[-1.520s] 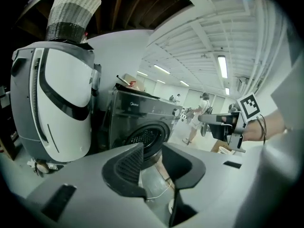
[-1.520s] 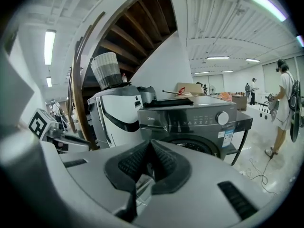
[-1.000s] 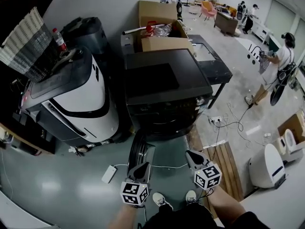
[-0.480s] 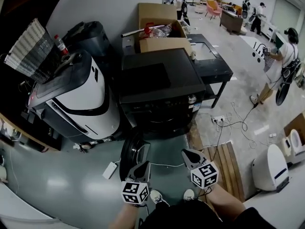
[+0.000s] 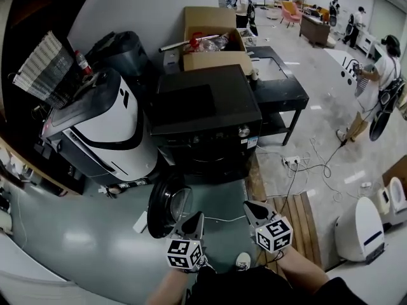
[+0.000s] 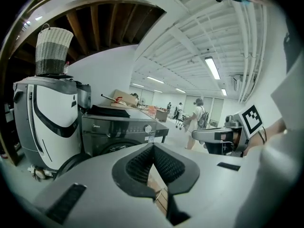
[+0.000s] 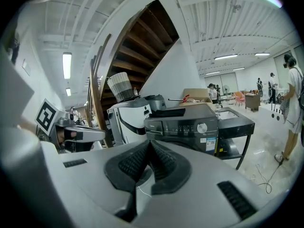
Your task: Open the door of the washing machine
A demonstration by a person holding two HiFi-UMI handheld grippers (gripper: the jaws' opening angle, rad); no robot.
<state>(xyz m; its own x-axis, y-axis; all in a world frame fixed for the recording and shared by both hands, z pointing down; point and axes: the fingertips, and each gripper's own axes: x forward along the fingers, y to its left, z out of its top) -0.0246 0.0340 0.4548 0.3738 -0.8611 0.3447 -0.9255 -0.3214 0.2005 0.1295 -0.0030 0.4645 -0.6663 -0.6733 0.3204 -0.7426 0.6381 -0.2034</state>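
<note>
A black front-loading washing machine (image 5: 203, 110) stands in the middle of the head view. Its round door (image 5: 166, 203) hangs swung out to the left, over the green floor. My left gripper (image 5: 194, 220) is shut and empty, just right of the door's edge and apart from it. A little to the right, my right gripper (image 5: 249, 206) is shut and empty too. In the left gripper view the machine (image 6: 121, 129) lies beyond the closed jaws (image 6: 153, 146). The right gripper view shows its control panel (image 7: 185, 125) past the shut jaws (image 7: 149, 142).
A white-and-black appliance (image 5: 102, 129) with a woven basket (image 5: 44, 68) stands left of the machine. A cardboard box (image 5: 213, 40) and a black table (image 5: 280, 84) are behind it. Cables (image 5: 299, 164), a wooden pallet (image 5: 299, 221), a white device (image 5: 356, 224) and a person (image 5: 376, 84) are at the right.
Both grippers have drawn back from the machine, which now sits farther off. The door shows more fully, swung wider to the left. Both stay shut.
</note>
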